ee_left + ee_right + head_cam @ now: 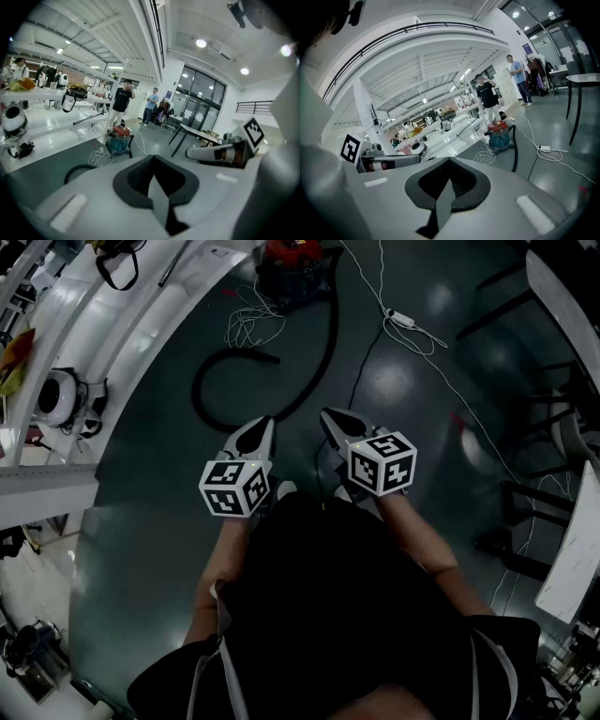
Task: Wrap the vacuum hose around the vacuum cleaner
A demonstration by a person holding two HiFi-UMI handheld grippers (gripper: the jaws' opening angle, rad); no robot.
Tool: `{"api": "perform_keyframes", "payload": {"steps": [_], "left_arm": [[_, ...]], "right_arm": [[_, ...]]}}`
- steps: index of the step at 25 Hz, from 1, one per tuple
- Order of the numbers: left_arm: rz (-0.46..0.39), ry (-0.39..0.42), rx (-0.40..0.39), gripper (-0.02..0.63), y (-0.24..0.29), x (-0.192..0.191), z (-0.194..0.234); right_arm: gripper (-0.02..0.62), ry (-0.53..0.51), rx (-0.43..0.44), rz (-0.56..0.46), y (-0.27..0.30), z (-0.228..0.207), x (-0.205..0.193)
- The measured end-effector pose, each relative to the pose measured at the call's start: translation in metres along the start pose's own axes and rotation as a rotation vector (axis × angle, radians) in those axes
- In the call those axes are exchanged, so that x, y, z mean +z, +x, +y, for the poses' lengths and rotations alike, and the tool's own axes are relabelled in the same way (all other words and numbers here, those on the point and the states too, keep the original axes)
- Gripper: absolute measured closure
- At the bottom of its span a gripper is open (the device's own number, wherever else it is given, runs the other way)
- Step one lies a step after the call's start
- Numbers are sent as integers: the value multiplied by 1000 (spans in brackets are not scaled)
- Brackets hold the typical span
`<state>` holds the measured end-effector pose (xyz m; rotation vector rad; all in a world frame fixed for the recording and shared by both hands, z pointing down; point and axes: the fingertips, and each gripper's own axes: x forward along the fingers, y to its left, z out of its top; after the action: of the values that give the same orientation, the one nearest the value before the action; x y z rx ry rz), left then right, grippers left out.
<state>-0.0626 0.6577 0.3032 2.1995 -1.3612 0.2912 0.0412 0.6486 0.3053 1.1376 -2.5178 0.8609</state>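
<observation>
A red and teal vacuum cleaner [292,261] stands on the dark floor at the top of the head view, well ahead of both grippers; it also shows small as the vacuum cleaner [118,139] and vacuum cleaner [501,133]. Its black hose [281,371] runs down from it and curls into a loop on the floor to the left, ending near the white cable. My left gripper [263,424] and right gripper [330,416] are held side by side above the floor, both shut with nothing between the jaws, short of the hose loop.
A tangled white cable [251,322] lies beside the vacuum, and another white cord with an adapter [401,319] trails right across the floor. White benches [84,352] line the left. Dark table legs and chairs [553,418] stand at the right. People stand far off beyond the vacuum.
</observation>
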Motion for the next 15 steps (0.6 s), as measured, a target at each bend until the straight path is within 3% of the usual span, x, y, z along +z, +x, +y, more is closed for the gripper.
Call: {"api": "perform_keyframes", "payload": {"steps": [7,15], "left_arm": [[-17,-4,-14,598,-1,8,9],[-31,-29,-36,598,-5,4,17]], "right_arm": [[600,-51,-27,-18,6,-1,14],[598,-14,-39,-30,10,2,6]]}}
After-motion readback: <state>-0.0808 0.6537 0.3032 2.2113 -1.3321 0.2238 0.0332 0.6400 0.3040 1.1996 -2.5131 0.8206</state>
